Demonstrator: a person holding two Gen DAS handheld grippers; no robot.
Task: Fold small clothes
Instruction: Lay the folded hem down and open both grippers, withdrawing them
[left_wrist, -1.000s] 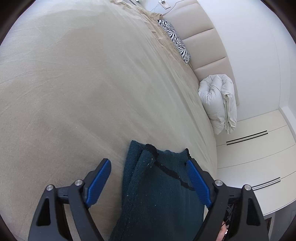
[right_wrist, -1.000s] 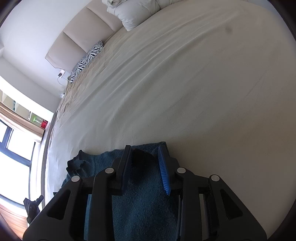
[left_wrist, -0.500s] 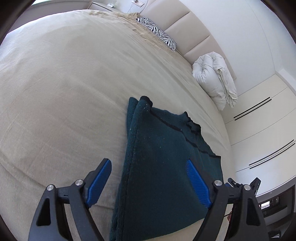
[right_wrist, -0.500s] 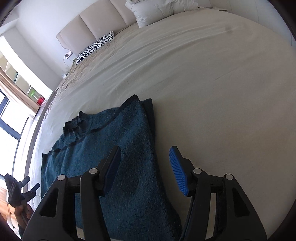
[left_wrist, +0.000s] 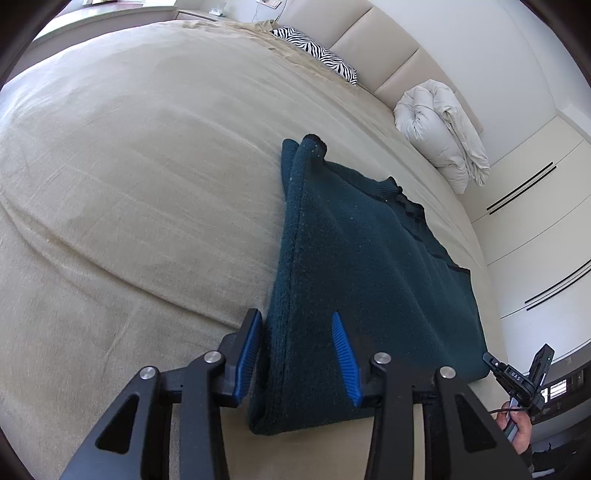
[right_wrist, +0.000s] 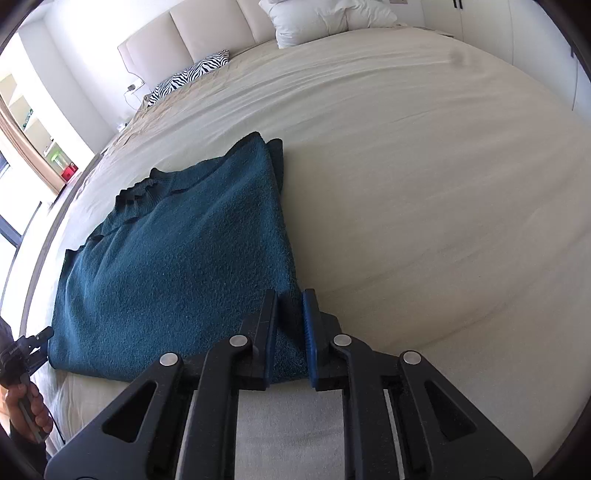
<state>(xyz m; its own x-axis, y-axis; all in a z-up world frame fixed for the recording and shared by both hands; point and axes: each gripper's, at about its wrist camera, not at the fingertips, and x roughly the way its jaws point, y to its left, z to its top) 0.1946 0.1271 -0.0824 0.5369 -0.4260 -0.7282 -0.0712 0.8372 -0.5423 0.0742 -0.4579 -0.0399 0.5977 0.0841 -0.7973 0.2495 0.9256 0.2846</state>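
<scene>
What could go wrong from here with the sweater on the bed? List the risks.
1. The right gripper pinches only the thin corner edge of the teal sweater; the knit could slip out when lifted.
2. The left gripper, whose jaws have just been closing, straddles the opposite folded edge, its pads not clearly pressing; it may catch only the top layer, so the layers could separate.
3. Both corners sit near the bed edge, so a dropped hem might slide off.

Your left black gripper with blue pads (left_wrist: 297, 352) has just been closing around the folded teal knit sweater (left_wrist: 362, 280); your right black gripper (right_wrist: 290, 330) has just clamped its edge.
</scene>
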